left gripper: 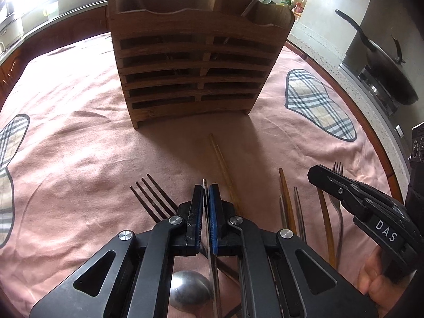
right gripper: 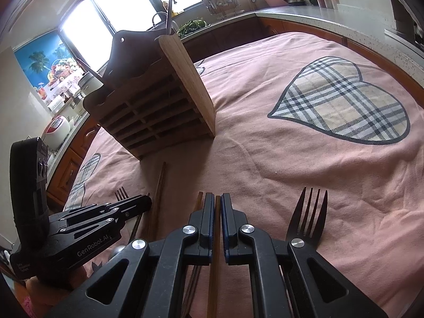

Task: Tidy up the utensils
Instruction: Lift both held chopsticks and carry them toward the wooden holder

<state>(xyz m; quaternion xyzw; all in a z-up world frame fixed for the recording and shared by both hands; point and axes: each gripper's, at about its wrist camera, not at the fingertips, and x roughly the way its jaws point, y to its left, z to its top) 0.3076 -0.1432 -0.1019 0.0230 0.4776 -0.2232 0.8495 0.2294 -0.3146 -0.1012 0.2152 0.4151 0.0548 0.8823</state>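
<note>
Nearest the left wrist camera, a round steel spoon bowl lies on the pink cloth with plaid hearts, under the left gripper, whose jaws are pressed narrow on a thin steel chopstick that runs lengthwise between them, tip pointing toward the holder. The right gripper likewise has its jaws nearly together around a slim brown wooden chopstick, long axis pointing ahead; whether the pads actually pinch it is hard to tell. Beside it a dark four-tined fork lies tines forward. Farther out, a pale wooden chopstick pair points at the slatted wooden utensil holder, standing upright on the cloth.
</note>
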